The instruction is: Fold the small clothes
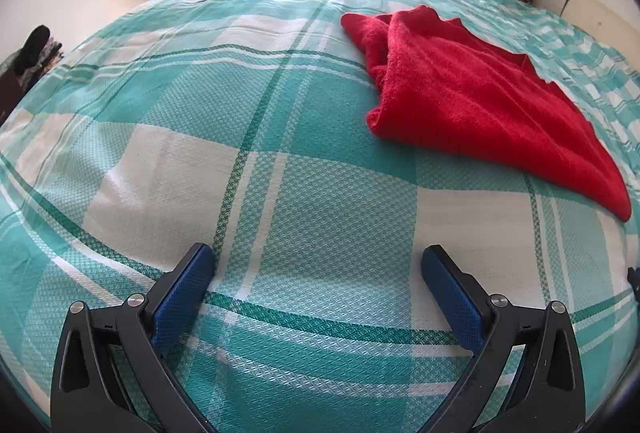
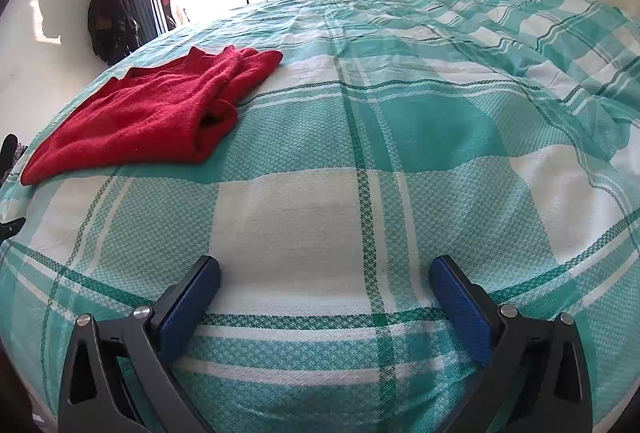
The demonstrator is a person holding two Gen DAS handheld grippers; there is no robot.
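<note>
Your left gripper (image 1: pixel 318 259) and right gripper (image 2: pixel 325 269) both hold their fingers spread, empty, above the bed (image 1: pixel 280 153); the red sweater (image 1: pixel 472 93) lies upper right in the left view.

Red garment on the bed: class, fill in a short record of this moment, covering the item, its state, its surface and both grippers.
item: red garment
state: loosely folded, rumpled at one end
surface: teal plaid bedcover
left gripper: open, empty, short of the garment
right gripper: open, empty, garment ahead to its left
contact: neither gripper touches it
</note>
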